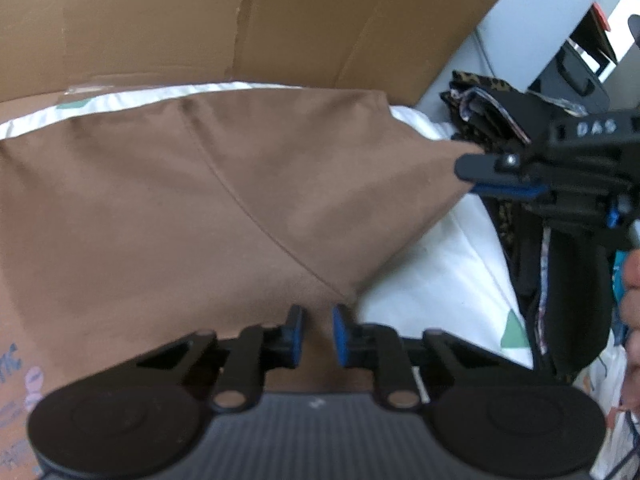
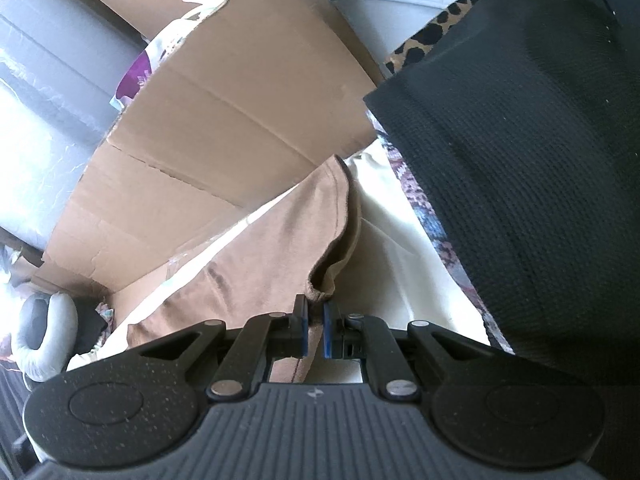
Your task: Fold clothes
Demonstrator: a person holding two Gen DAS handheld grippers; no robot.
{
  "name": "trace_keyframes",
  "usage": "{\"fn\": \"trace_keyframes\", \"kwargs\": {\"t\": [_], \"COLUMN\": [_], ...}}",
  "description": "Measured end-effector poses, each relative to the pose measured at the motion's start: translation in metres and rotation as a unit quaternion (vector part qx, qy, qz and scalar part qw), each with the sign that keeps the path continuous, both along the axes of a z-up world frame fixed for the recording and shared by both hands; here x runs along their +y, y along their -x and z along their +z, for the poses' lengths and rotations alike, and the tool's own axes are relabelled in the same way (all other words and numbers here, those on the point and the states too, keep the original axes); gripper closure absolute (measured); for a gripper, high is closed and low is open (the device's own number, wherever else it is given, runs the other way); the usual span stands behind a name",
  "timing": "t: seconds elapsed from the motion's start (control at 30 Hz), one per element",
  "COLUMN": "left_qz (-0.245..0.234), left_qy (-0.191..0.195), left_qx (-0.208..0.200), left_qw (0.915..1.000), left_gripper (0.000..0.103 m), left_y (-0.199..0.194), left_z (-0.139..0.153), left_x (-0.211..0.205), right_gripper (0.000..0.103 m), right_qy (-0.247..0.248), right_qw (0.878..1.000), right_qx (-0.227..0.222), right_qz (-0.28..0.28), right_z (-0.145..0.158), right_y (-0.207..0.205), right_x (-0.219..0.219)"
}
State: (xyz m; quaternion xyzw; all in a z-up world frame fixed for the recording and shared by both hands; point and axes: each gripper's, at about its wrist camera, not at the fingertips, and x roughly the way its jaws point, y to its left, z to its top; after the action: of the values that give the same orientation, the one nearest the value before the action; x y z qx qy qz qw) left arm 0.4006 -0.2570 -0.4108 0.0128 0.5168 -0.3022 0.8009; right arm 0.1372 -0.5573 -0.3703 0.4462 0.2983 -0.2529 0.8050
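A brown garment [image 1: 200,200] lies spread over a white sheet [image 1: 440,280], its seam running diagonally toward me. In the left wrist view my left gripper [image 1: 318,332] sits at the garment's near edge, its blue pads pinching a fold of the brown cloth between them. My right gripper [image 1: 470,178] comes in from the right and holds the garment's right corner, pulled to a point. In the right wrist view that gripper [image 2: 315,324] is shut on the bunched brown corner [image 2: 272,248].
Flattened cardboard [image 1: 240,20] stands behind the garment. A pile of dark and leopard-print clothes [image 1: 488,112] lies to the right, with a black knit piece [image 2: 520,160] close by. A person's hand [image 1: 632,300] grips the right handle. A grey curved cushion [image 2: 40,332] sits at left.
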Motion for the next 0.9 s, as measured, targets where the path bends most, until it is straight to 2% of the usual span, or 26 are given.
{"fn": "trace_keyframes", "kwargs": {"t": [0.1,0.17,0.27,0.33,0.43,0.47,0.53,0.9], "left_qz": [-0.005,-0.009,0.005,0.022,0.048,0.055,0.068,0.147], "left_qy": [0.001,0.008,0.021,0.037,0.066,0.074,0.086,0.148], "left_qx": [0.0,0.003,0.025,0.047,0.078,0.086,0.099,0.155], "left_qw": [1.0,0.9999,0.9994,0.9979,0.9936,0.992,0.9891,0.9657], "left_gripper": [0.097,0.097,0.097,0.098,0.098,0.098,0.1,0.101], "left_y": [0.001,0.001,-0.004,-0.008,-0.014,-0.015,-0.017,-0.016], "left_z": [-0.003,-0.005,-0.012,-0.019,-0.027,-0.029,-0.032,-0.047], "left_x": [-0.004,-0.007,-0.005,-0.002,0.007,0.01,0.015,0.033], "right_gripper": [0.098,0.098,0.098,0.098,0.098,0.098,0.098,0.098], "right_qy": [0.001,0.0,0.003,0.004,0.005,0.004,0.001,-0.006], "right_qw": [1.0,1.0,1.0,0.999,0.998,0.998,0.998,0.995], "right_qx": [-0.002,-0.003,-0.01,-0.018,-0.024,-0.026,-0.029,-0.042], "right_qz": [0.004,0.008,0.023,0.037,0.055,0.059,0.064,0.092], "right_z": [0.002,0.003,0.001,0.01,0.017,0.019,0.024,0.022], "right_y": [0.001,0.001,-0.012,0.007,0.05,0.005,-0.02,-0.058], "right_x": [0.002,0.003,0.035,0.031,0.054,0.042,0.029,0.037]}}
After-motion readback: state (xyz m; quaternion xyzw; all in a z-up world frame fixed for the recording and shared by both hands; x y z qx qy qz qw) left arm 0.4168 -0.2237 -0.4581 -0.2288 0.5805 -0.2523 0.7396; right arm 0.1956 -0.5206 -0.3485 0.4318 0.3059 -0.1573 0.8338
